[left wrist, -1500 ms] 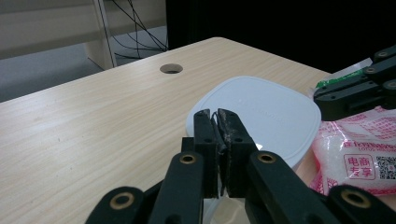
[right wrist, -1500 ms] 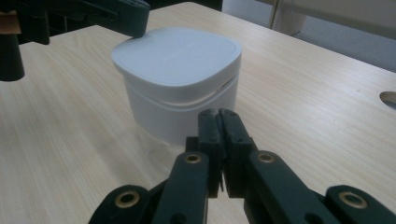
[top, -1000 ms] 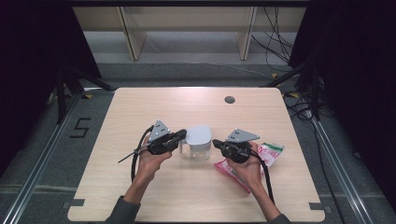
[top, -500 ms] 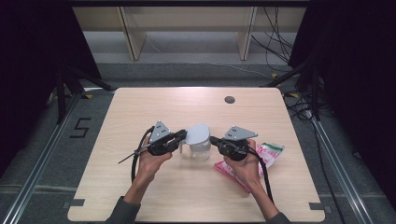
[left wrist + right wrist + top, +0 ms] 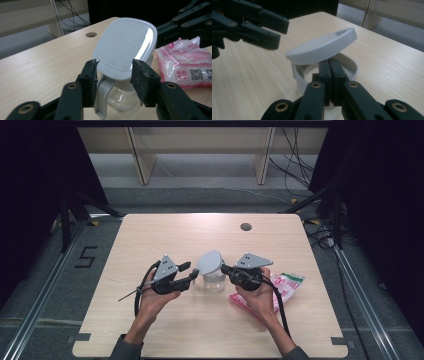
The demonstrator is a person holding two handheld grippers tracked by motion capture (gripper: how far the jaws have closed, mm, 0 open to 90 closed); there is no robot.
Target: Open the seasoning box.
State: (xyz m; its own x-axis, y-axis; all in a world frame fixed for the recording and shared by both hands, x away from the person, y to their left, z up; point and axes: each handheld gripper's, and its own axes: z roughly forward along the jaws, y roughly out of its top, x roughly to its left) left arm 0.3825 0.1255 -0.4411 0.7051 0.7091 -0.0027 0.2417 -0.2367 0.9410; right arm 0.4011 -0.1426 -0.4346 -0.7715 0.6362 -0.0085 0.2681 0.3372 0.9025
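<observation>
Room: dark curtained sides, grey floor with a painted "5" (image 5: 86, 256) at left, pale shelving legs (image 5: 140, 157) behind, loose cables (image 5: 295, 165) at right rear.

Table (image 5: 150, 235): light wood-grain top, rounded corners, one round cable hole (image 5: 245, 226) near the far edge.

Clear jug (image 5: 214, 281): stands near the table's middle, between the two tools; grey handle faces the left tool in the left gripper view.

Grey lid (image 5: 210, 261): tilted up over the jug's mouth.

Pink-and-white packet (image 5: 286, 285): lies on the table right of the jug, partly under the right hand.

Left tool (image 5: 189, 272): jaws have just been opening; now spread either side of the handle (image 5: 102, 100), pads off it.

Right tool (image 5: 223, 268): jaws pressed together at the jug's rim under the lid; whether they pinch the rim cannot be told.
</observation>
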